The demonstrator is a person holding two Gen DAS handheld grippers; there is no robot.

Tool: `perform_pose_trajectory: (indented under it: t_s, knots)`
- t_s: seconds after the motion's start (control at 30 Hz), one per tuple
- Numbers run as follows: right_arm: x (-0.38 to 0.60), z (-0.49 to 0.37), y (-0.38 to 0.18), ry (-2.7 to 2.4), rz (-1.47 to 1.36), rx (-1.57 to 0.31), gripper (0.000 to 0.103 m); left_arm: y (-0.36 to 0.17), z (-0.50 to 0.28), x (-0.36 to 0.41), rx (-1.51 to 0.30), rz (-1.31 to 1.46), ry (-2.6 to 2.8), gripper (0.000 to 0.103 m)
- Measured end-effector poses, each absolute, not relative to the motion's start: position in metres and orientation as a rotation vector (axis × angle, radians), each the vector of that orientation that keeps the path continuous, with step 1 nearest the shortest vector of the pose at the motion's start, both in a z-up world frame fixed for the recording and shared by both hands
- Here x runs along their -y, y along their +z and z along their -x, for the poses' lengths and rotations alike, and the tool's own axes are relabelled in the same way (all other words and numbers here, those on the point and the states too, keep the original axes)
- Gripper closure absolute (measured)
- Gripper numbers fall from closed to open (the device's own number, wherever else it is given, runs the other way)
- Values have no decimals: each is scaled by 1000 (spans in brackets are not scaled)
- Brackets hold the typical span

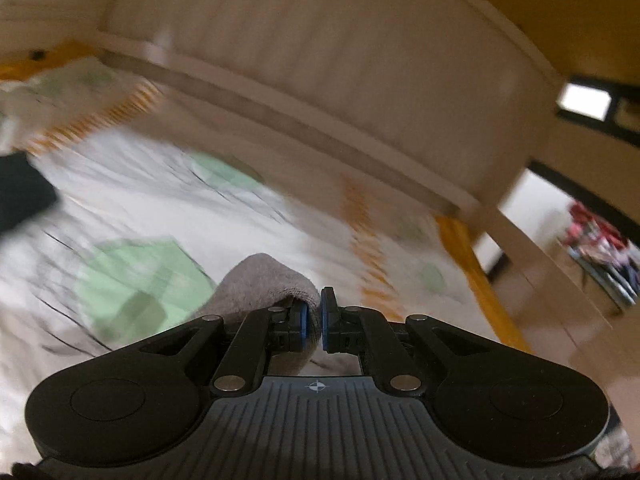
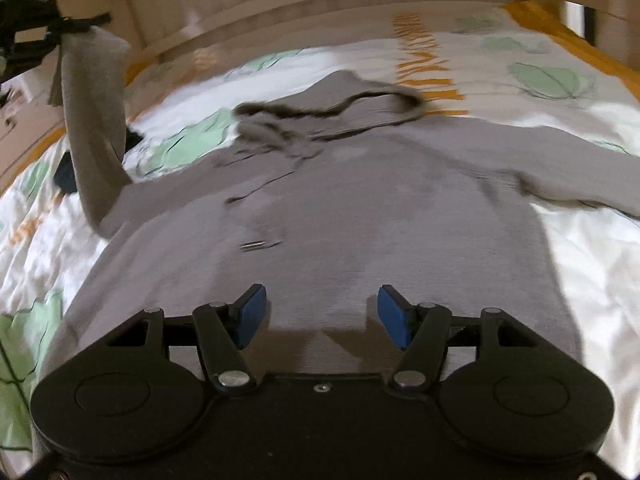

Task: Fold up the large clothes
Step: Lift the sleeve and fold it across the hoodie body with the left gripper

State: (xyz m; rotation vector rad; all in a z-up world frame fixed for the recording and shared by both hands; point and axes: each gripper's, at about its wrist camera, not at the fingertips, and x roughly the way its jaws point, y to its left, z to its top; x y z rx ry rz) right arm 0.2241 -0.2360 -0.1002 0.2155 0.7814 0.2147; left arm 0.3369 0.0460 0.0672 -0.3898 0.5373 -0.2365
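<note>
Left tongs (image 1: pixel 314 318): closed on the cuff end of the grey sleeve (image 1: pixel 260 280); the cloth sits pinched between the blue pads.
Right tongs (image 2: pixel 320 316): jaws standing apart, nothing between them, poised just above the lower body of the hoodie (image 2: pixel 340 208).
Lifted sleeve (image 2: pixel 94 136): raised off the bed at the picture's left, hanging in an arc from the left tongs down to the shoulder.
Hoodie position: spread front-up on the bed (image 2: pixel 580 260), hood (image 2: pixel 332 108) at the far end, other sleeve stretched out flat.
Step in hand: likely the first sleeve fold, cuff being carried across the chest.
Next move: lay the sleeve flat over the body, then release; the right tongs could pin the torso to prevent dragging.
</note>
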Motion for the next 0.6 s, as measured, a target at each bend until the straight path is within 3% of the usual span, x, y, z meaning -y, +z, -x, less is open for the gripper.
perform_pose_trajectory:
  t_s: [0.23,0.3,0.37,0.5,0.57,0.6]
  knots:
    - [266,-228,-109,148,-289,-770,37,-13,-352,57,-686,276,-321,93]
    - [269,-228,-111,139,-297,-769,37,-34,-352,73,-727,238,-333,82]
    - [271,-227,-113,135,-300,-771,37,-46,-347,86,-756,210,-347,61]
    - [266,-226,-117,132,-279,-776,35,-51,-328,95,-762,190,-394,50]
    - [263,-226,-118,134,-261,-773,32,-48,-316,96,-760,175,-452,33]
    - [262,-226,-119,137,-257,-771,29,-49,-313,98,-757,162,-473,31]
